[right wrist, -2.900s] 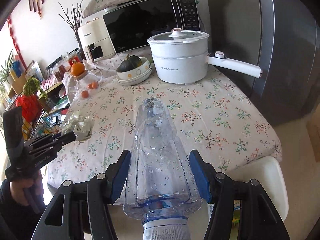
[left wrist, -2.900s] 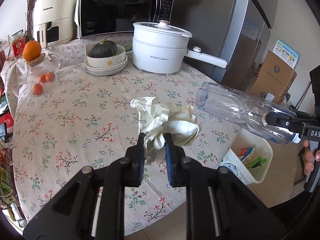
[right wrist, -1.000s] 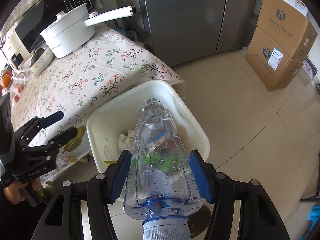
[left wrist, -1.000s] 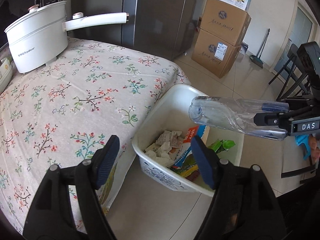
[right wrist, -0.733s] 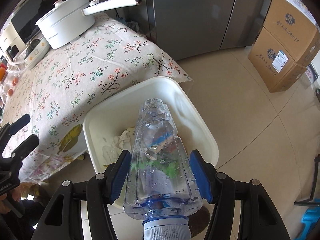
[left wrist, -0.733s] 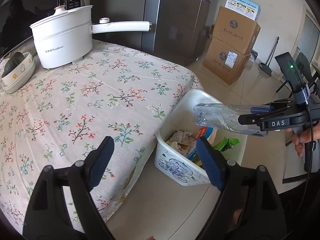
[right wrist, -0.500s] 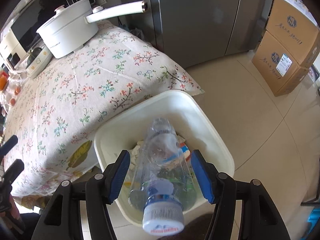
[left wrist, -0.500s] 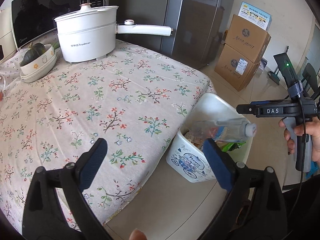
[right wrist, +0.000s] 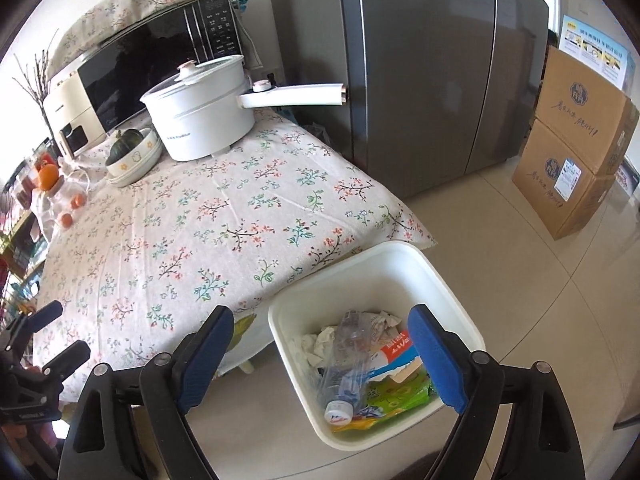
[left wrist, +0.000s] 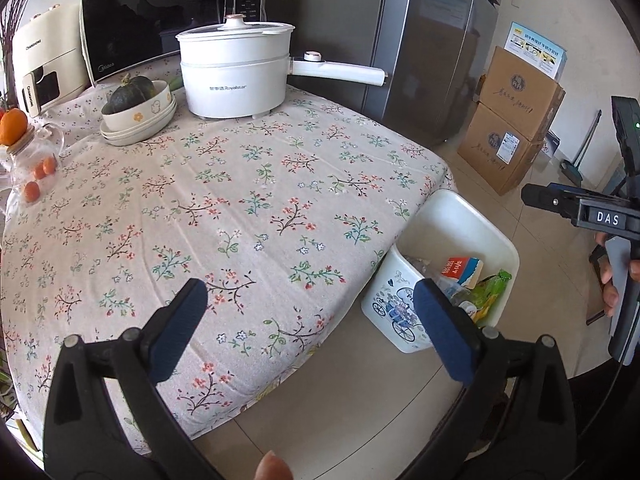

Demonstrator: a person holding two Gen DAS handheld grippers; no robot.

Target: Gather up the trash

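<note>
Bottle [right wrist: 347,364] now dropped into bin [right wrist: 404,258], half-buried, both grippers opening, empty.

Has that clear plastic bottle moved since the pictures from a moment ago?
Yes. The clear plastic bottle dropped from between the right gripper's opening jaws down into the white plastic bin beside the table.

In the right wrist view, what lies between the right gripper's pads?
Nothing is held between them: the right gripper is opening, and through the gap the bottle lies in the bin.
</note>
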